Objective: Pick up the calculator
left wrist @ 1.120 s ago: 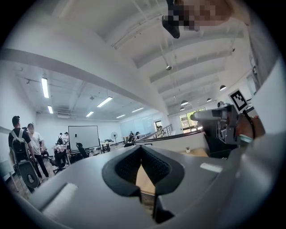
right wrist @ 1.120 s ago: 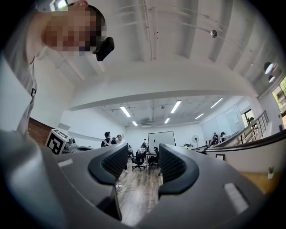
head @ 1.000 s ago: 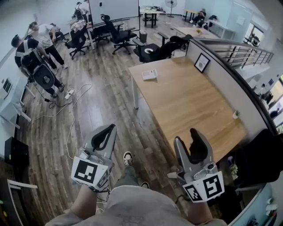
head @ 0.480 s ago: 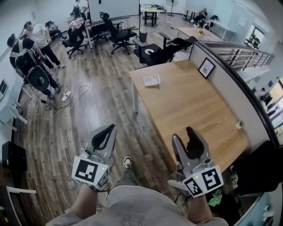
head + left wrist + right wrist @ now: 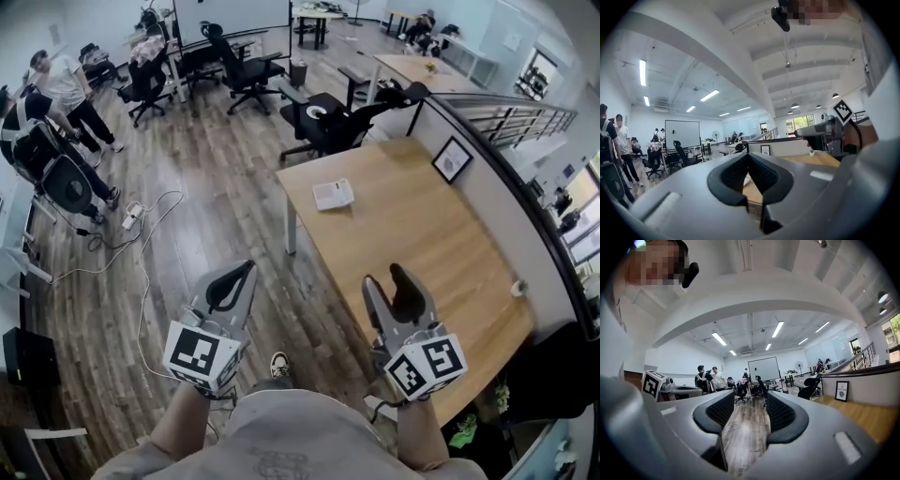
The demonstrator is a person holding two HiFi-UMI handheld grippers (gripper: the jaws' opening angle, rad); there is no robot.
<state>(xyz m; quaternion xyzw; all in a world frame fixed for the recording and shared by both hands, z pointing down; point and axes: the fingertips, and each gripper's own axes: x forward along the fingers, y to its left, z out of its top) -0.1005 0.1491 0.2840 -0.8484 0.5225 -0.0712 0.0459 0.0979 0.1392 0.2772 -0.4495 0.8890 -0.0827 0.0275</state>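
Observation:
The calculator point(image 5: 333, 194) is a flat white slab lying near the far left corner of a long wooden table point(image 5: 412, 234). Both grippers hang in the air well short of it, over the wood floor by the table's near end. My left gripper point(image 5: 246, 269) is shut and empty, its fingertips touching and a loop-shaped gap behind them. Through that gap in the left gripper view point(image 5: 747, 157), a white sliver on the table shows. My right gripper point(image 5: 382, 277) stands open with nothing between its jaws; in its own view point(image 5: 746, 401) only floor shows in the gap.
A framed picture point(image 5: 453, 159) leans on the partition along the table's far side. Black office chairs point(image 5: 328, 117) stand beyond the table's far end. A small object point(image 5: 518, 288) sits at the table's right edge. People point(image 5: 56, 84) and floor cables point(image 5: 141, 202) are at left.
The head view has shifted, so the table and calculator sit lower and nearer in the picture. Both grippers keep the same jaw states and have moved slightly down the frame.

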